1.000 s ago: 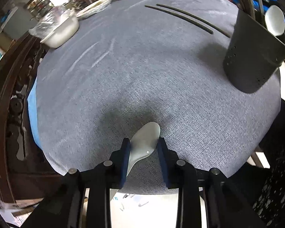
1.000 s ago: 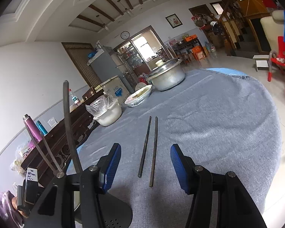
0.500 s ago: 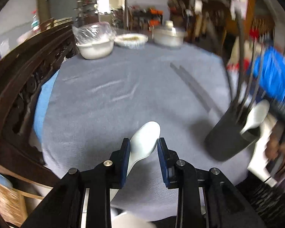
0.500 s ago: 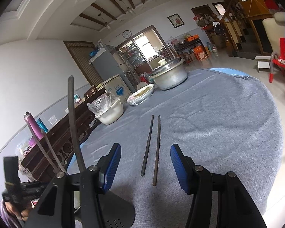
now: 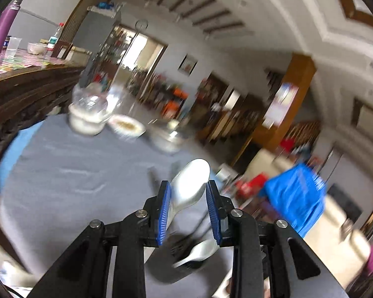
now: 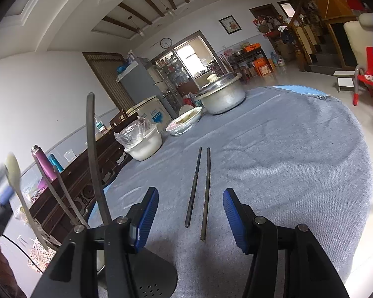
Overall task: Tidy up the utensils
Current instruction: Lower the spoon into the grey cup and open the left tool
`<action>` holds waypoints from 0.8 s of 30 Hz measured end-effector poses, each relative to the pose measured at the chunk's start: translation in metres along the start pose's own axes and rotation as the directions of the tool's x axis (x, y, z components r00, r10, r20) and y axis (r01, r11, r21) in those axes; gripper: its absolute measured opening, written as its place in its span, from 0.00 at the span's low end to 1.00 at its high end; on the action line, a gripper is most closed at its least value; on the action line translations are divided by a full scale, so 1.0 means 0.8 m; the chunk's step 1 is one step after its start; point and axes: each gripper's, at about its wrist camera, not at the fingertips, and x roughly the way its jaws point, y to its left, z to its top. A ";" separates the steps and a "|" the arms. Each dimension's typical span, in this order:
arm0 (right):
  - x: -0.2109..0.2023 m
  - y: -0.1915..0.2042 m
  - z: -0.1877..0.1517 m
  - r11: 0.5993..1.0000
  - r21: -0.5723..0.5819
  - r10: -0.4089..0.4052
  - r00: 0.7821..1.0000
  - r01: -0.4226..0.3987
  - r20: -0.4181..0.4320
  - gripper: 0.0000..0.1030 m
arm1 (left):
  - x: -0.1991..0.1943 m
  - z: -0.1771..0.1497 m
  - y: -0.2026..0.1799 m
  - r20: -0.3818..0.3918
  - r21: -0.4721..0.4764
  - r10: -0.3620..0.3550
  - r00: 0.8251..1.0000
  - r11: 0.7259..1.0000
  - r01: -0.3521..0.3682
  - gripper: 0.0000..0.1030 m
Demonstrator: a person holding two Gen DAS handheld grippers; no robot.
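A white spoon (image 5: 194,173) sits between the blue pads of my left gripper (image 5: 189,186), which is shut on its handle, bowl end forward. Blurred below it is the black utensil holder (image 5: 184,255), with another white spoon (image 5: 199,250) inside. In the right wrist view the same held spoon (image 6: 13,171) hangs high at the far left, above the holder (image 6: 146,278), from which dark chopsticks (image 6: 94,154) stick up. My right gripper (image 6: 190,213) stands open and holds nothing. Two dark chopsticks (image 6: 199,186) lie side by side on the grey tablecloth (image 6: 286,161) just beyond it.
At the table's far side stand a lidded metal pot (image 6: 221,94), a plate of food (image 6: 185,123) and a white bowl covered in plastic (image 6: 143,144). A dark wooden sideboard (image 6: 87,173) with bottles runs along the left. A red chair (image 6: 368,74) stands off right.
My left gripper has risen off the table with the spoon and rolled, so its view swung from the cloth to the room, above the holder. The right gripper has stayed still.
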 end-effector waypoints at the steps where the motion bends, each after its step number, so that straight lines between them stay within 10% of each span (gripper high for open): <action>1: -0.001 0.000 0.000 1.000 0.000 0.000 1.000 0.000 0.001 0.56 | 0.002 0.001 -0.004 0.027 -0.014 -0.026 0.999 1.000 0.026 0.30; 7: -0.004 -0.004 0.001 1.000 0.011 -0.003 1.000 0.003 0.007 0.56 | 0.041 -0.025 -0.021 0.094 -0.078 -0.110 0.989 0.990 0.118 0.30; 24: -0.006 -0.018 0.004 0.999 0.048 0.001 1.000 -0.002 0.012 0.56 | 0.077 -0.087 -0.022 -0.027 0.028 0.077 0.997 0.997 -0.076 0.30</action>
